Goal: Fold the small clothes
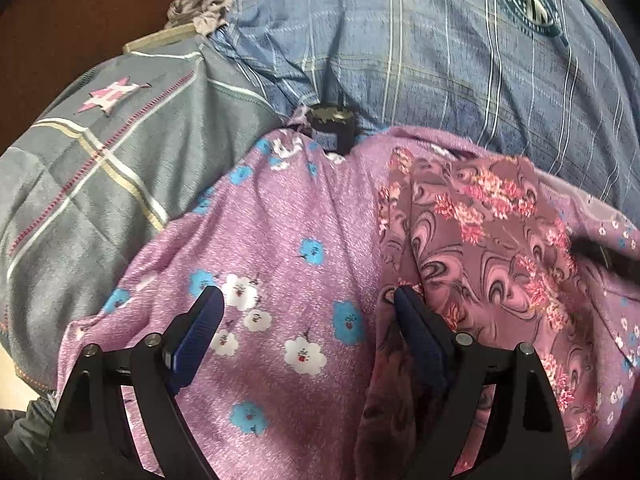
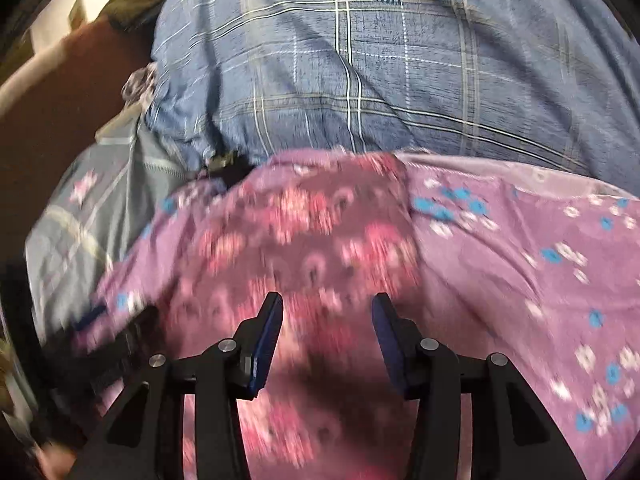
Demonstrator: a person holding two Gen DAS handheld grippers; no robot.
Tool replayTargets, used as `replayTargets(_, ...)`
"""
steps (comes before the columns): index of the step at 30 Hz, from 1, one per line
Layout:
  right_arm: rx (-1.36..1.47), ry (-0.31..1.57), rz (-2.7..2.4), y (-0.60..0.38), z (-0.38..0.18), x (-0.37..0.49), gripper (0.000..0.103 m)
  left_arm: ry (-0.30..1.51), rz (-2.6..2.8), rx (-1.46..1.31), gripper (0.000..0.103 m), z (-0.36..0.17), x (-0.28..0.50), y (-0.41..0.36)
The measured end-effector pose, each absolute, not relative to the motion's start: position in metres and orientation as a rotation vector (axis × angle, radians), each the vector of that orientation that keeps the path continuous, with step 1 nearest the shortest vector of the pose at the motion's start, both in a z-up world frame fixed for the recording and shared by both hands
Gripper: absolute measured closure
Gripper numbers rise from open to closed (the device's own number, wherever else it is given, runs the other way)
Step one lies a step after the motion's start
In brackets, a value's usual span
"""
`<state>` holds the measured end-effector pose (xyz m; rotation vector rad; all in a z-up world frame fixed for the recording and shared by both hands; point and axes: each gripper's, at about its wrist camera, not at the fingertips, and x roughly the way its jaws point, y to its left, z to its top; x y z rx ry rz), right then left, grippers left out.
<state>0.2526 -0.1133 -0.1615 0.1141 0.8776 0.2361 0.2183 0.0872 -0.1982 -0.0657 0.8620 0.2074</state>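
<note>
A small mauve garment [image 1: 480,240] with pink flowers and swirls lies crumpled on a purple bedsheet [image 1: 280,240] printed with blue and white flowers. My left gripper [image 1: 310,308] hovers open and wide over the sheet. Its right finger [image 1: 416,320] is at the garment's left edge, with nothing between the pads. In the blurred right wrist view, my right gripper [image 2: 326,312] stands partly open just above the same garment [image 2: 304,232], with no cloth pinched between its fingers. A dark blur at the right edge of the left wrist view may be the right gripper.
A blue plaid quilt [image 1: 440,60] with a round green emblem [image 1: 528,4] is bunched behind the garment. A grey cover [image 1: 120,168] with a pink star lies to the left. A small black object [image 1: 332,128] sits between them. Brown wood [image 1: 80,20] borders the far left.
</note>
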Motion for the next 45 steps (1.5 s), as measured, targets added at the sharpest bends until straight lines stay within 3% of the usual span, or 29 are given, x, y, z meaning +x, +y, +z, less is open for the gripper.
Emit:
replayTargets(4, 0.165, 1.041, 0.21, -0.102, -0.187, 0.329, 0.066, 0.931, 0.201, -0.041, 0.016, -0.21, 0.232, 0.08)
replayTargets(6, 0.139, 1.13, 0.194, -0.092, -0.214, 0.36, 0.066, 0.929, 0.198, -0.065, 0.016, -0.207, 0.234, 0.084)
replayTargets(10, -0.042, 1.048, 0.131, -0.065, -0.195, 0.352, 0.066, 0.891, 0.19, -0.085, 0.016, -0.196, 0.23, 0.087)
replayTargets(21, -0.288, 0.759, 0.022, -0.067, -0.133, 0.223, 0.062, 0.671, 0.169, -0.039, 0.016, -0.154, 0.188, 0.07)
replayTargets(30, -0.292, 0.704, -0.061, -0.083, -0.118, 0.168, 0.056, 0.573, 0.144, 0.039, 0.009, -0.143, 0.174, 0.041)
replayTargets(45, -0.286, 0.725, -0.091, -0.099, -0.132, 0.179, 0.054, 0.584, 0.15, 0.057, 0.009, -0.15, 0.183, 0.026)
